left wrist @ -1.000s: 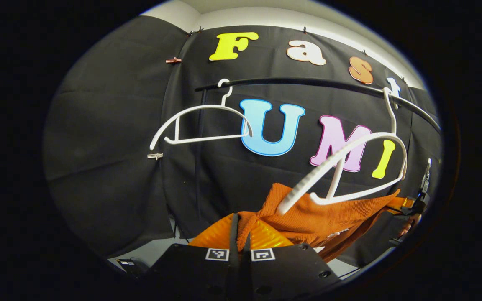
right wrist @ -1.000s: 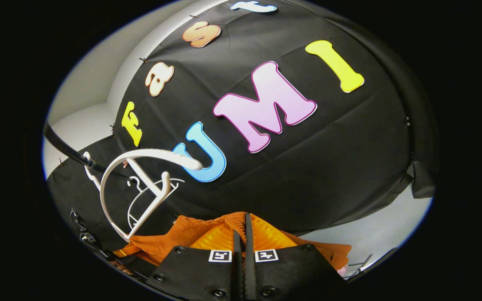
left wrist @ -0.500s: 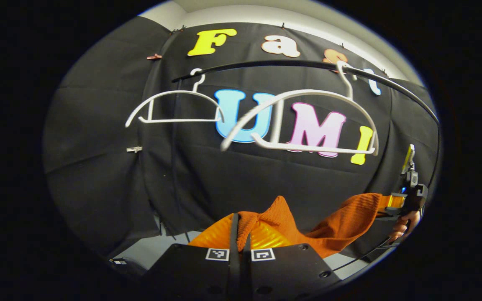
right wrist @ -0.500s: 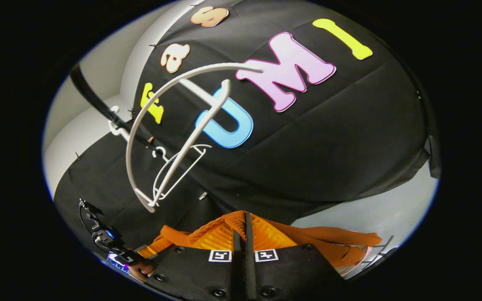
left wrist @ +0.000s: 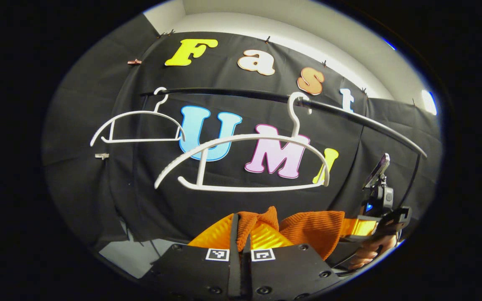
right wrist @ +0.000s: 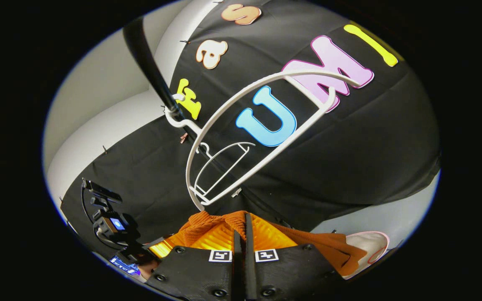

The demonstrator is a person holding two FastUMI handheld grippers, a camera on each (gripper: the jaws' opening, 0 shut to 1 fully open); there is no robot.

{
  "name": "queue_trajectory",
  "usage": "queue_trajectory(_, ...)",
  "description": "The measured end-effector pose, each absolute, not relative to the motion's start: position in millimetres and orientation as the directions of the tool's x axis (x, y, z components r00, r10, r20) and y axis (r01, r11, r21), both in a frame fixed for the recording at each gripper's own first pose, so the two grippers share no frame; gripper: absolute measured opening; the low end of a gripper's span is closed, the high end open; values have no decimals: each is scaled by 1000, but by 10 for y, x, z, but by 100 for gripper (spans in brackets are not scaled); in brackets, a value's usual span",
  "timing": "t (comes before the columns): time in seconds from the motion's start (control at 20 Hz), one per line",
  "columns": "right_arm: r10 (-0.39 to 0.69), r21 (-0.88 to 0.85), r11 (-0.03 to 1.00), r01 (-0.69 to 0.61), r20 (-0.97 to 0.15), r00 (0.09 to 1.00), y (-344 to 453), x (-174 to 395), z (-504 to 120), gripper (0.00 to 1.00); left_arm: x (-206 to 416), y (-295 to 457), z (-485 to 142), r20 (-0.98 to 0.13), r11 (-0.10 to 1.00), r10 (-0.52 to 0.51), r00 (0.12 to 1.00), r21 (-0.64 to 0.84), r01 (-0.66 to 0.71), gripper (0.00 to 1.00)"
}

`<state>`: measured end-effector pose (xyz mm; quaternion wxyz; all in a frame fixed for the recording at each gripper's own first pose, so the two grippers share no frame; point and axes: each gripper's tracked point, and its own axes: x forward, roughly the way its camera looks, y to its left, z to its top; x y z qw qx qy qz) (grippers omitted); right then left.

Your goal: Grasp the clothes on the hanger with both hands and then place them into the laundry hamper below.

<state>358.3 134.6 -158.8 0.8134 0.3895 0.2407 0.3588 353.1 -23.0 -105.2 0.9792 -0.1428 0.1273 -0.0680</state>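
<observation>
An orange ribbed garment stretches between my two grippers, below the bare white hanger that hangs from the black rail. My left gripper is shut on one bunched end of the garment. In the left gripper view the right gripper holds the other end at the lower right, with a hand under it. In the right gripper view my right gripper is shut on the orange garment, which trails off to the right. The left gripper sits low on the left there.
A second empty white hanger hangs farther left on the rail. In the right gripper view the rail runs up to the left with both hangers on it. A pale rounded thing with a pinkish rim lies low right.
The garment has slid off the near hanger and dropped below it. The hanger has swung back to hang level on the rail. Both grippers have stayed shut on the cloth.
</observation>
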Motion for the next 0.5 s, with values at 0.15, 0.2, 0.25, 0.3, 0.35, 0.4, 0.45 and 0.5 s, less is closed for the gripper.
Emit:
queue_trajectory(0.15,767,786,492,-374,-188,614,1375,3559,-1984,5,3562,-290,-1425,-291,943,-185,939,-322,86,2)
queue_trajectory(0.2,762,782,511,-357,-220,608,1371,3571,-2160,5,3584,-314,-1575,-312,939,-195,930,-332,86,5)
queue_trajectory(0.25,757,776,530,-341,-252,604,1370,3578,-2332,5,3602,-336,-1740,-337,937,-205,919,-338,85,5)
queue_trajectory(0.3,751,766,552,-329,-286,595,1378,3595,-2516,5,3631,-346,-1914,-365,936,-215,906,-342,84,5)
queue_trajectory(0.35,744,755,574,-318,-318,587,1375,3604,-2707,5,3650,-371,-2095,-394,935,-223,892,-344,82,5)
queue_trajectory(0.4,737,742,595,-309,-349,579,1358,3611,-2877,5,3672,-381,-2268,-421,935,-229,877,-345,78,5)
queue_trajectory(0.45,731,732,612,-300,-378,568,1343,3610,-3051,6,3696,-391,-2440,-449,934,-236,862,-349,74,5)
queue_trajectory(0.5,722,719,631,-290,-408,559,1333,3611,-3205,5,3704,-400,-2613,-475,933,-241,846,-353,68,5)
